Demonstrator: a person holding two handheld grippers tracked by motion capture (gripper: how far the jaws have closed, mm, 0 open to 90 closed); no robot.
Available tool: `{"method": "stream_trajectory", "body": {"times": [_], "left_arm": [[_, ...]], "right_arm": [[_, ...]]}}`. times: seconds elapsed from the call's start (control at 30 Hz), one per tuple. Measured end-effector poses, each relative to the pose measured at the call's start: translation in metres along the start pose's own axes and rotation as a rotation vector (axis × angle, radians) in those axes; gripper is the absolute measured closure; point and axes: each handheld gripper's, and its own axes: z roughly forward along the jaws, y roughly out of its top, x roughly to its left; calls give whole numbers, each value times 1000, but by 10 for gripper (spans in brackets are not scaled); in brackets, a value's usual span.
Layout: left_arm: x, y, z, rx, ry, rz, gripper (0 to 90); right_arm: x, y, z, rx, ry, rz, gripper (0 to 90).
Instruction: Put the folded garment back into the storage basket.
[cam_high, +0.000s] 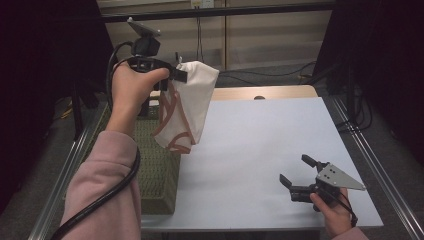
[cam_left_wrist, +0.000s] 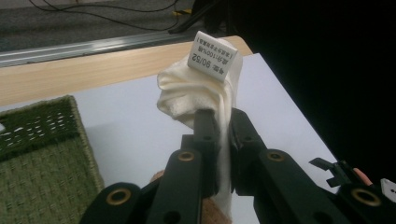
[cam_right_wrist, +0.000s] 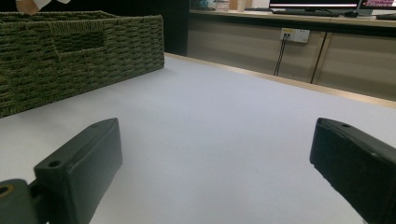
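1 white garment (cam_high: 187, 102) pinched between left jaws.

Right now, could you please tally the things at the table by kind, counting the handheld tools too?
White cloth garment: 1
Green woven basket: 1
Handheld tools: 2, the left tool shut on the garment and the right tool open
Total: 4

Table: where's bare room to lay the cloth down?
The white table top is bare from the basket across to the right gripper, and back to the wooden far edge. It is crowded at the left, where the left gripper holds the cloth.
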Motion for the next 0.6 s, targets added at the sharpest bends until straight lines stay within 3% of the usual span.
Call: {"method": "stream_trajectory", "body": {"times": [0.1, 0.13, 0.2, 0.33, 0.4, 0.47, 0.6], "left_arm": [[4, -2, -4, -3, 2, -21, 838], [6, -2, -6, 4, 2, -5, 838], [8, -4, -7, -15, -1, -35, 838], [12, -7, -12, -18, 4, -51, 839], [16, -8, -15, -5, 6, -35, 839], [17, -10, -16, -15, 4, -62, 838], [21, -13, -19, -18, 13, -54, 839]], "right_arm": [[0, 0, 1, -6, 6, -4, 20], [0, 0, 0, -4, -1, -6, 20], [0, 0, 2, -15, 8, -2, 20], [1, 0, 1, -10, 1, 0, 20], [1, 0, 1, -6, -1, 0, 20], [0, 0, 2, -17, 7, -3, 20], [1, 0, 2, -18, 6, -1, 20]]}}
